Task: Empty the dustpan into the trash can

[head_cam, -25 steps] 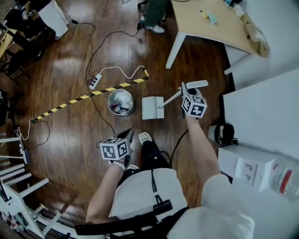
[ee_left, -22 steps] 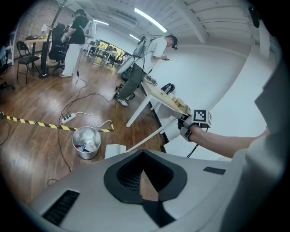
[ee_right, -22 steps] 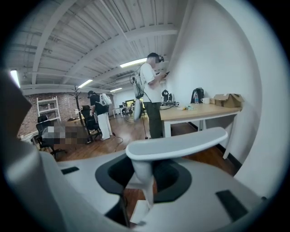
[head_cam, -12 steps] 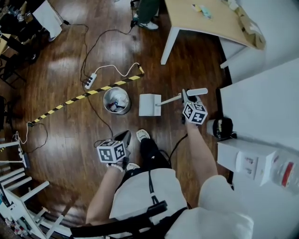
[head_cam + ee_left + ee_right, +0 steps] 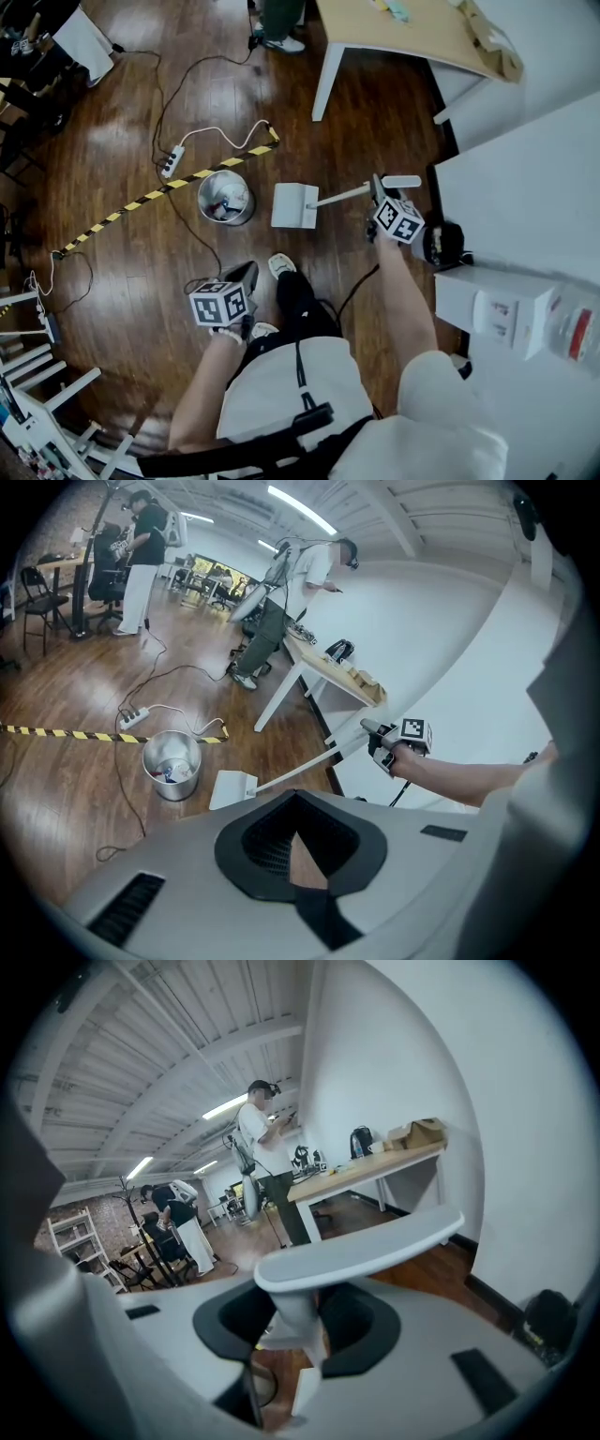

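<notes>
A white dustpan [image 5: 294, 205] sits low by the floor just right of the round metal trash can [image 5: 225, 197], which holds scraps. Its long handle [image 5: 342, 196] slants up to my right gripper [image 5: 377, 193]. In the right gripper view the handle's stem [image 5: 292, 1309] stands between the pads of the right gripper [image 5: 295, 1324] under the T-shaped grip [image 5: 361, 1246]; the jaws are opening. My left gripper [image 5: 247, 277] hangs above the person's shoes, shut with nothing in it. The left gripper view shows the can [image 5: 172, 764], the dustpan [image 5: 232, 787] and the far right gripper [image 5: 382, 743].
Yellow-black tape [image 5: 141, 200] and a power strip [image 5: 170, 160] with cables lie behind the can. A wooden table [image 5: 375, 28] stands at the back right, a white wall and boxes [image 5: 487, 305] at the right. People stand farther off [image 5: 141, 560].
My right gripper has sunk and rolled, carrying the dustpan handle with it; the pan stays beside the can. The left gripper has drifted a little lower.
</notes>
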A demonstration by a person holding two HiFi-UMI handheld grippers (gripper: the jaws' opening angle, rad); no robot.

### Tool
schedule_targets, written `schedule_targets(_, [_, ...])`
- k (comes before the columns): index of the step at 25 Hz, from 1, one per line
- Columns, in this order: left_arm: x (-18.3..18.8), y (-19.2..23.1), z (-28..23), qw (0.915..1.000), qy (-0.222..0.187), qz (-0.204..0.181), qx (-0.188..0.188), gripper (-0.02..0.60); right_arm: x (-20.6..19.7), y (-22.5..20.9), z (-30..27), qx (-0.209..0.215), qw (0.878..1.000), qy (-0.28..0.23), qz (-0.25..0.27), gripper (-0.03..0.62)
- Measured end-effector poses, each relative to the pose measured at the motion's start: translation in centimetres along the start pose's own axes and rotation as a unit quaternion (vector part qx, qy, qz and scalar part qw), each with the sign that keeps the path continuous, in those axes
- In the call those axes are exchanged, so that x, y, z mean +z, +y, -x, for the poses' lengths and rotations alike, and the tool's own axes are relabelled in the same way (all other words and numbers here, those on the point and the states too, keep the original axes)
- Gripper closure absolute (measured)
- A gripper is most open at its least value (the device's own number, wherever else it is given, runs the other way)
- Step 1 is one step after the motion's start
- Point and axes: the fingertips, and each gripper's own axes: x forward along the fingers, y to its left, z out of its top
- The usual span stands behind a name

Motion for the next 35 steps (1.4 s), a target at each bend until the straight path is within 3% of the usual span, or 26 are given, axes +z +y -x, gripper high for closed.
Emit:
schedule_targets(3, [0.2,-1.1,-0.8,1.0,0.001,-0.008,-0.006,0.589,0.0,0.4,-0.2,0.007,1.0,0.005,-0.003,0.39])
schedule_targets(11, [0.3,-3.8,-2.1,0.9994,0.006,-0.024,-0.025,0.589,-0.6,-0.2,-0.6,0.004,0.999,0.021,-0.026,0.333])
schedule_targets(17, [1.1,-4.1,-2.7,0.9992,0.004,-0.031,-0.024,0.589,-1.1,-1.2,-0.1,-0.021,0.999,0.03,-0.03,0.307])
schedule_targets(22, [2.4,-5.6,-3.9,0.998,-0.002,-0.051,-0.038,0.589,-2.2,-0.2,1.6,-0.065,0.996,0.062,-0.003,0.283])
schedule_targets(29, [2.5,-10.9,-3.6,0.9896,-0.013,-0.114,-0.086,0.589,-3.7,3.1,8.4,-0.09,0.993,0.071,-0.016,0.283])
schedule_targets(33, [1.0,-13.4,-0.5,0.9818,-0.027,-0.148,-0.116,0.589,-4.1,7.7,14.7,-0.074,0.995,0.061,-0.014,0.292])
schedule_targets(35, [-0.5,-14.6,1.2,0.9784,-0.03,-0.158,-0.13,0.589,-4.6,10.2,18.6,-0.059,0.997,0.053,-0.012,0.438])
